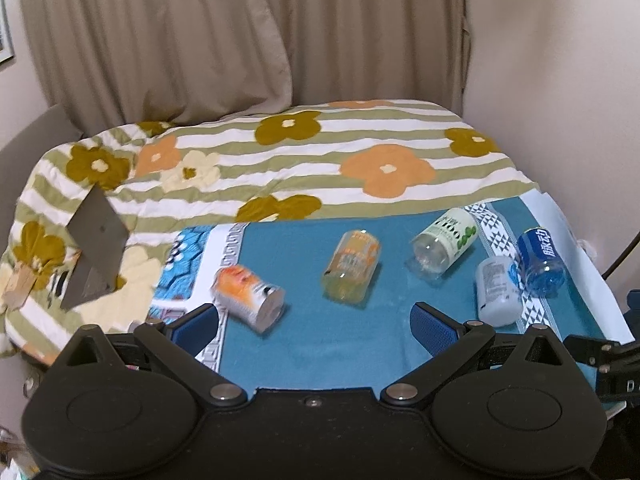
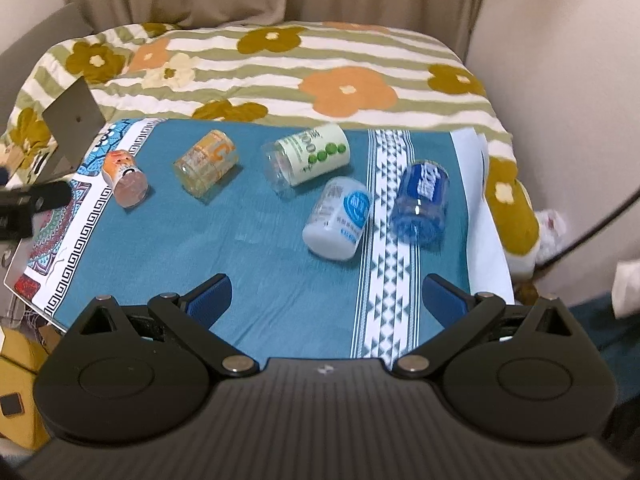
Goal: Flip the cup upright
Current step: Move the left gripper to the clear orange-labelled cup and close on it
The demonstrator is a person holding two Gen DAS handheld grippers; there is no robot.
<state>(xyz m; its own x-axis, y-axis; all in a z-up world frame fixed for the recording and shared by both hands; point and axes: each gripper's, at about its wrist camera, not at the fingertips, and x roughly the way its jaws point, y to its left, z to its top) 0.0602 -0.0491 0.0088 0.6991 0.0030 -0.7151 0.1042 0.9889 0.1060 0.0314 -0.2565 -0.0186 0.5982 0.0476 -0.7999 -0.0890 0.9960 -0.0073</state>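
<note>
5 cut-bottle cups lie on their sides on a teal cloth mat (image 2: pixel 260 280) with white patterned bands, spread over a bed with a flower-print striped quilt (image 2: pixel 360 60).

1. Orange-labelled clear plastic cup (image 2: pixel 124 178), at the mat's left band; text unreadable.
2. Yellow-orange labelled clear cup (image 2: pixel 208 166), right of item 1; large "C" on label.
3. Pale green labelled clear cup (image 2: pixel 308 154), mat centre; "100" and green dots legible.
4. White opaque cup with blue round emblem (image 2: pixel 338 220), near the right band; small print unreadable.
5. Blue cup with white Chinese characters (image 2: pixel 420 204), on the right band.

Left gripper (image 1: pixel 314 320) and right gripper (image 2: pixel 326 300): blue-padded fingers spread, holding nothing, hovering over the mat's near edge.
</note>
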